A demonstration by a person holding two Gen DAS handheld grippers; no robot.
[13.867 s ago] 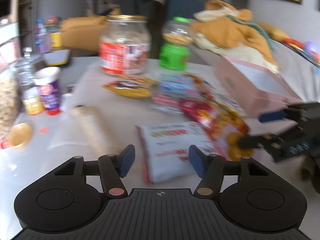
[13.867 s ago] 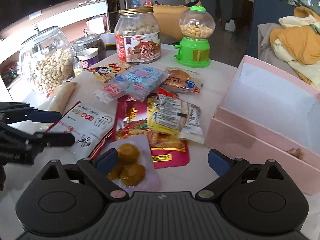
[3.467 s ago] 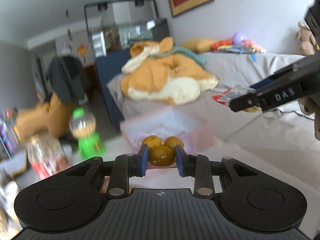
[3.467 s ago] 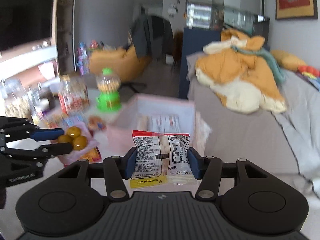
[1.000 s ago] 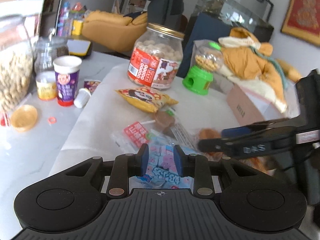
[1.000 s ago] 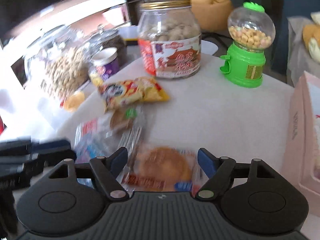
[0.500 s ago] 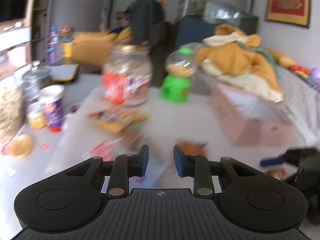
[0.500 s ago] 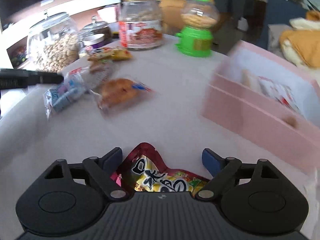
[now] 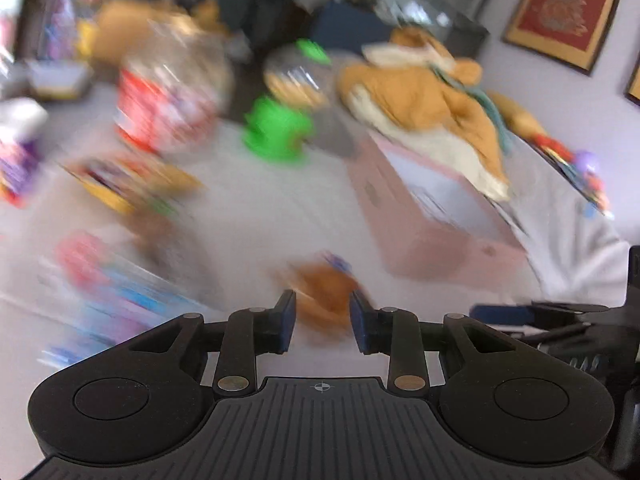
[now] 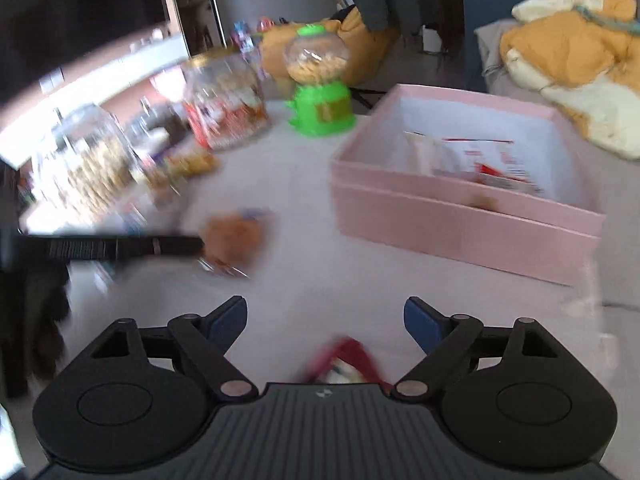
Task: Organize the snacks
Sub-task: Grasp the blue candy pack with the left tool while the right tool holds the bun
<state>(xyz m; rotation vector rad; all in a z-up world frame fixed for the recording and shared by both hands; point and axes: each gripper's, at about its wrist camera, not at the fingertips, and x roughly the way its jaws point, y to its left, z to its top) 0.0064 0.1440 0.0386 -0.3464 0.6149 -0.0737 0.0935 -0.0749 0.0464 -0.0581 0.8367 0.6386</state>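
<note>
Left gripper (image 9: 322, 322) at the wrapped bun (image 9: 326, 294)
My narrow jaws flank it, grip unclear through blur; right gripper (image 10: 325, 320) spread wide, red packet (image 10: 344, 364) bottom centre

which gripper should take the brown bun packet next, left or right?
Left. The left gripper already has the bun packet between its fingers; the right gripper is open over a red packet.
</note>
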